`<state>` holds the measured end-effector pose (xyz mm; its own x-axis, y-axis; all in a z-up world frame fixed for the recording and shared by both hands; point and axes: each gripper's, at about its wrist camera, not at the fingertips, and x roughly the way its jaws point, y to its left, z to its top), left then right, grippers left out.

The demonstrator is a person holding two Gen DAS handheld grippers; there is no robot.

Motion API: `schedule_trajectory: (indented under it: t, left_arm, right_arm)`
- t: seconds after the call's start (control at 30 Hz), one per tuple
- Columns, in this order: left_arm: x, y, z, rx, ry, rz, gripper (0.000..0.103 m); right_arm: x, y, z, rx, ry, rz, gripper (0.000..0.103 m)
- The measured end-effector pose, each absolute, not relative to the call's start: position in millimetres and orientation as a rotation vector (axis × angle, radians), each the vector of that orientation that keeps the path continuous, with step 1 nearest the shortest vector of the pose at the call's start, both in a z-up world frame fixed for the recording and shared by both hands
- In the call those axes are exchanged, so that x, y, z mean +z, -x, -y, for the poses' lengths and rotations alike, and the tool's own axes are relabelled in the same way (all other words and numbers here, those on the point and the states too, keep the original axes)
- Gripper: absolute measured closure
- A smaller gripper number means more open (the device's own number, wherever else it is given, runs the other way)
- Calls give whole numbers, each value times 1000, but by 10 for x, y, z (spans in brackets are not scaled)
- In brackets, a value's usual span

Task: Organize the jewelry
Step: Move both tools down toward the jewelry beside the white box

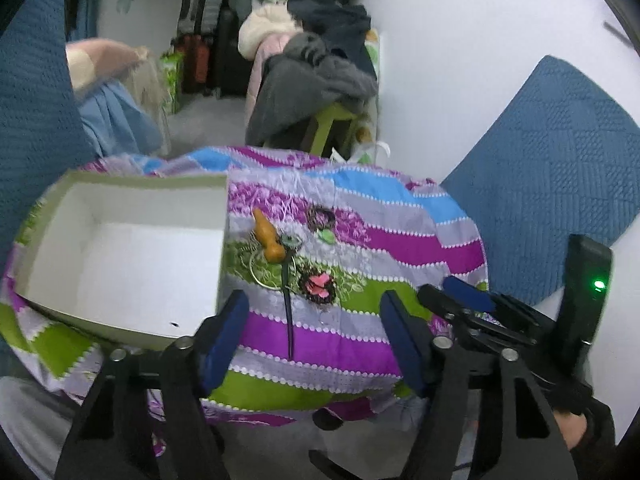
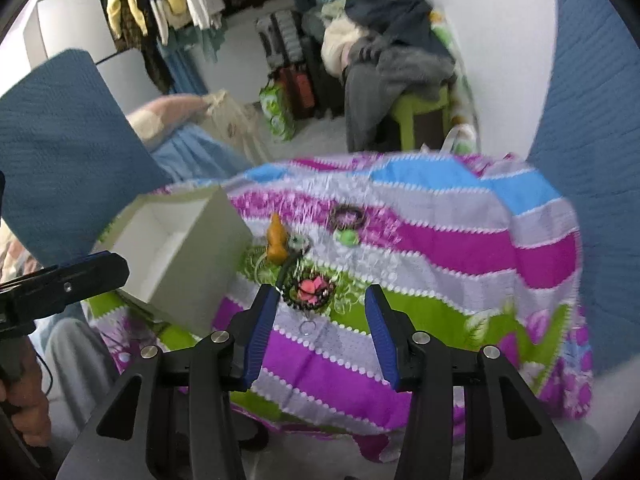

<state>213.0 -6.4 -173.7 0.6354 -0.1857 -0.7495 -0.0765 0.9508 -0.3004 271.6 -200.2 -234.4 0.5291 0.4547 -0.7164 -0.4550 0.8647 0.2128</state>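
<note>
An open box point(image 1: 120, 208), white inside and green outside, stands at the left of a striped cloth point(image 1: 320, 340). Beside it lie an orange pendant point(image 1: 268, 240), a thin hoop point(image 1: 256, 276), a dark stick point(image 1: 288, 312), a black bracelet with a pink flower point(image 1: 320, 286) and a dark bracelet point(image 1: 320, 216) by a green piece point(image 1: 327, 236). My left gripper point(image 1: 312, 304) hovers open over the near cloth, holding nothing. My right gripper point(image 2: 320, 294) is open just short of the pink-flower bracelet point(image 2: 310, 286), its pads touching nothing. The box point(image 2: 192, 280) and the pendant point(image 2: 277, 242) also show there.
Blue quilted cushions point(image 1: 552, 184) flank the covered table at right and left. Behind it a green stool point(image 2: 420, 108) carries a pile of clothes, with suitcases point(image 2: 296, 80) and hanging garments beyond. A small ring point(image 2: 308, 326) lies near the cloth's front. A hand point(image 2: 24, 400) holds the left gripper.
</note>
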Motion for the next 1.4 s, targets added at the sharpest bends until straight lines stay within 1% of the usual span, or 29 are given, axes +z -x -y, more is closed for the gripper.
schedule_trajectory:
  t: [0.1, 0.17, 0.23, 0.33, 0.47, 0.7, 0.87, 0.9, 0.93, 0.97, 1.03, 1.4]
  left_arm:
    - [-1931, -2240, 93, -68, 334, -914, 42]
    - [-2035, -2291, 109, -81, 352, -941, 47]
    - [-2137, -2343, 136, -82, 356, -961, 48]
    - [-2276, -2420, 166, -96, 377, -996, 56]
    - [-2428, -2513, 199, -105, 381, -1029, 57]
    - [-2651, -2634, 212, -113, 406, -1078, 61]
    - [-2756, -2703, 210, -99, 441, -1098, 61]
    - [-2790, -2713, 212, -90, 456, -1103, 61]
    - [-2820, -2731, 222, -82, 462, -1107, 61]
    - [-2844, -2746, 229, -74, 468, -1112, 61]
    - [-2892, -2790, 250, -76, 489, -1122, 61]
    - [-3153, -3023, 325, -31, 434, -1145, 61]
  right_arm:
    - [-2531, -2892, 1953, 567, -1, -879, 59]
    - [-2630, -2999, 1916, 593, -4, -913, 59]
    - [-2751, -3133, 1873, 640, -24, -955, 59]
    - [-2921, -3283, 1797, 687, -28, -1010, 60]
    - [-3141, -3435, 1706, 719, -2, -1078, 63]
    - [-3412, -3663, 1661, 720, -14, -1152, 66]
    - [-3552, -3730, 1622, 729, -36, -1214, 78]
    - [-3571, -3735, 1612, 731, -36, -1221, 79]
    - [-3575, -3740, 1612, 737, -43, -1221, 83]
    - [-3573, -3749, 1606, 743, -52, -1220, 89]
    - [-3547, -3745, 1625, 747, -70, -1212, 95]
    - [-3408, -3722, 1859, 714, -71, -1138, 98]
